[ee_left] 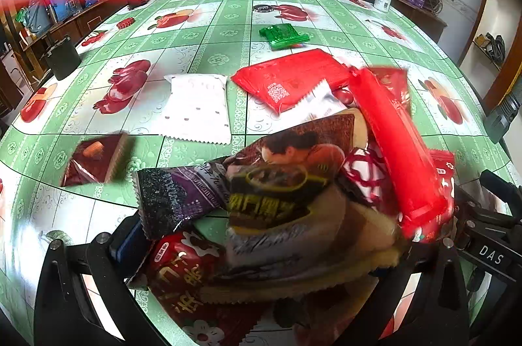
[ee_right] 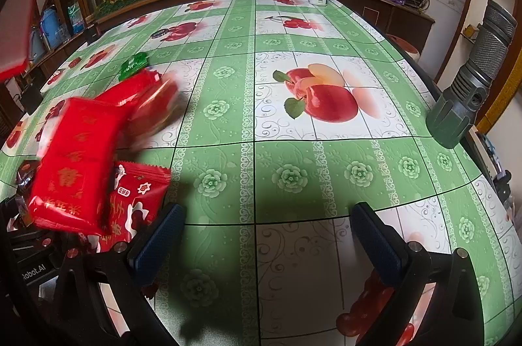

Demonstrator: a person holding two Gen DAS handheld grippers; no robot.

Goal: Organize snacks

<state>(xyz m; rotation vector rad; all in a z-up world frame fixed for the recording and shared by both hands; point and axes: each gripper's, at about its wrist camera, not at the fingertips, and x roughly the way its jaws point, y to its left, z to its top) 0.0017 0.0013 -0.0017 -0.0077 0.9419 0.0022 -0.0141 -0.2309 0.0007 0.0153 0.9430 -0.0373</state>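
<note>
Snack packets [ee_left: 287, 202] are seen heaped between the left gripper [ee_left: 261, 248]'s spread jaws at six o'clock; the right gripper [ee_right: 267, 235] is held wide, empty. Packets could be scattered by hasty closing.

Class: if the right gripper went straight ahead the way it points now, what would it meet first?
Probably nothing: the right gripper is open over bare tablecloth; the way looks free, though depth is unclear.
</note>
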